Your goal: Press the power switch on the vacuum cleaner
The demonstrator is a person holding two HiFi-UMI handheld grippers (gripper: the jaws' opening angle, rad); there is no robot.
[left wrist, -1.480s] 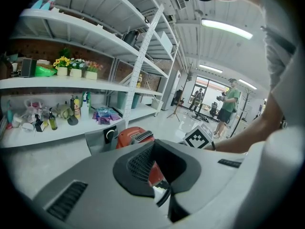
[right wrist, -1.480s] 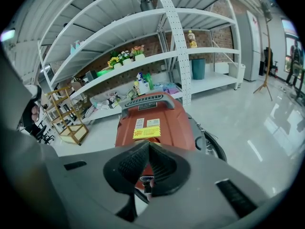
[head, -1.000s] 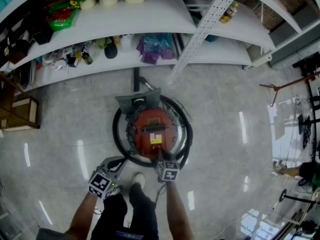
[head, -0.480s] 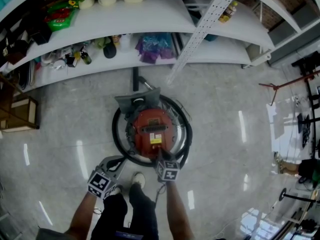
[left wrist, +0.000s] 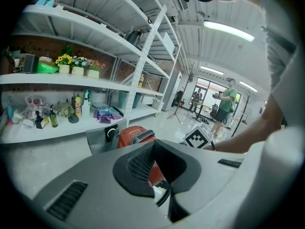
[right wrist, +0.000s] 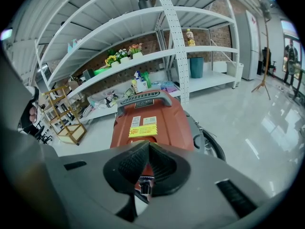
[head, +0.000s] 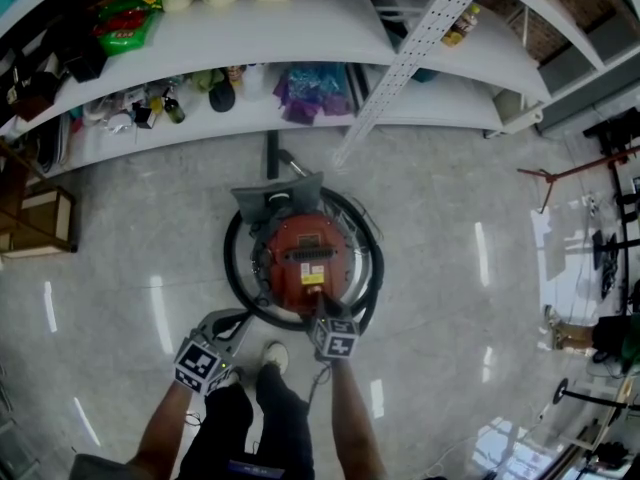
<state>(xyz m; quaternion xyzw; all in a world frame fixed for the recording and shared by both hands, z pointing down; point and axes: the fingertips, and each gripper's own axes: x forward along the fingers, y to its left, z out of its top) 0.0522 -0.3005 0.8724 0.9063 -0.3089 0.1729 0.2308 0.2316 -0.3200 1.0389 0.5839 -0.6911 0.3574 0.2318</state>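
The red vacuum cleaner stands on the floor at the middle of the head view, ringed by its black hose, with white shelves across the top of the frame.

The right gripper is at the vacuum's lower edge. In the right gripper view its jaws are pressed together with nothing between them, pointing at the red body just below the yellow label. Whether the tips touch it cannot be told.

The left gripper is at lower left, beside the hose. Its jaws are also together and empty.
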